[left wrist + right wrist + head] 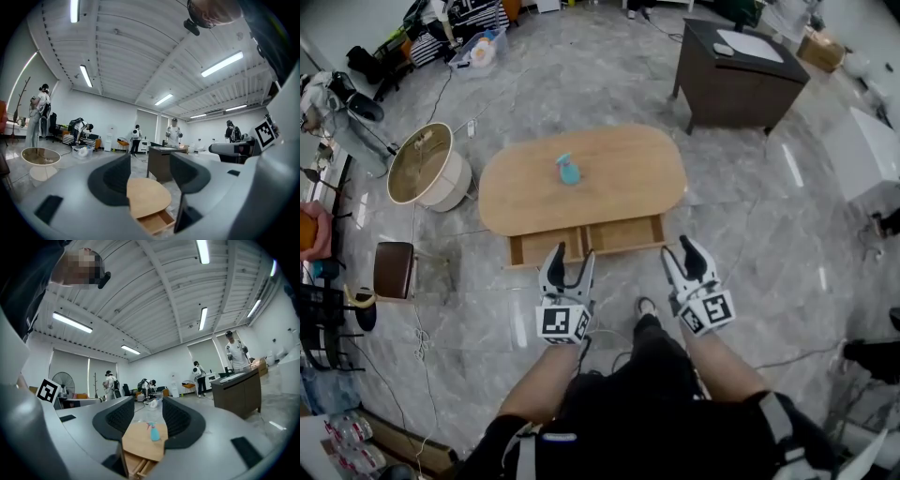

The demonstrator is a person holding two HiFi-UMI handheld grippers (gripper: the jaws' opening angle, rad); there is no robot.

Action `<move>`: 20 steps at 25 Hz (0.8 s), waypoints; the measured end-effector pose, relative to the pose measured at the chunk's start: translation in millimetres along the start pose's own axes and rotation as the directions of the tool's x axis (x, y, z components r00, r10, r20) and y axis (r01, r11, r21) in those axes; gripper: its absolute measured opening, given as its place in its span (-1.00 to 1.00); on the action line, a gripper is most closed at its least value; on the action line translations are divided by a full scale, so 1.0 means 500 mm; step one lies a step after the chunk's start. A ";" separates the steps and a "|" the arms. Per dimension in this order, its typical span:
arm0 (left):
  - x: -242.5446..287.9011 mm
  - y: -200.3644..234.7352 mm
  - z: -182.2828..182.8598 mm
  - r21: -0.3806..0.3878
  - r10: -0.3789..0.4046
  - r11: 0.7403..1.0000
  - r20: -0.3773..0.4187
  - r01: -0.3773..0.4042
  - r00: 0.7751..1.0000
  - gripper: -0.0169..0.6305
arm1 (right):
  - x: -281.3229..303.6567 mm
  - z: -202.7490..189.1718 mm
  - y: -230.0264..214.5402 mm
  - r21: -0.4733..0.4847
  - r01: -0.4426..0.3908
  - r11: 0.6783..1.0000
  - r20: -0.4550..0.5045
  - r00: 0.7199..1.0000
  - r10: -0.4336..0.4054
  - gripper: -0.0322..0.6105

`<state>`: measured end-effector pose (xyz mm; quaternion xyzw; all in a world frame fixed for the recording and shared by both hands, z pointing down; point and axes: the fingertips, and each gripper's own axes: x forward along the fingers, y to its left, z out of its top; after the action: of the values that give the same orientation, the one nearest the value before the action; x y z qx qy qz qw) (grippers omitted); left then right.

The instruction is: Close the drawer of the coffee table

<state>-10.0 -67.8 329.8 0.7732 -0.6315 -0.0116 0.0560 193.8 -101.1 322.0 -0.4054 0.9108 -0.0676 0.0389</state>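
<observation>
An oval wooden coffee table (619,178) stands ahead on the grey floor, with its wide front drawer (586,240) pulled out toward me and nothing visible inside. A blue spray bottle (568,170) stands on the tabletop. My left gripper (567,265) hovers open just in front of the drawer's left half, not touching it. My right gripper (685,254) hangs open off the drawer's right corner. The left gripper view shows the table (147,197) and drawer (154,221) between the jaws; the right gripper view shows the table (140,444) and bottle (154,432).
A dark desk (739,77) stands beyond the table at the right. A round white side table (426,169) and a small brown stool (393,269) sit to the left. Cables trail over the floor. Several people stand at the far end of the room.
</observation>
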 end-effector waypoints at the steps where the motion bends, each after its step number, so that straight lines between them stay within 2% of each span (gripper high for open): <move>1: 0.011 0.003 -0.018 -0.003 0.001 1.000 -0.006 -0.001 1.000 -0.17 | 0.006 -0.015 -0.013 0.003 0.005 1.000 -0.006 1.000 -0.005 -0.38; 6: 0.052 0.015 -0.122 -0.002 0.022 1.000 -0.056 -0.022 0.998 -0.17 | 0.039 -0.091 -0.046 0.008 -0.022 1.000 -0.023 0.999 0.022 -0.38; 13: 0.105 0.044 -0.227 0.025 0.024 0.999 -0.042 -0.023 0.999 -0.17 | 0.101 -0.229 -0.100 -0.022 -0.047 0.999 -0.027 0.999 0.047 -0.38; 20: 0.145 0.070 -0.433 0.029 0.007 1.000 -0.065 -0.005 0.998 -0.17 | 0.118 -0.429 -0.180 -0.025 -0.047 0.999 -0.056 0.997 0.046 -0.38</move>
<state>-10.1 -130.1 552.4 0.7721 -0.6317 0.0230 0.0653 193.1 -184.9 547.0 -0.3827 0.9215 -0.0658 0.0099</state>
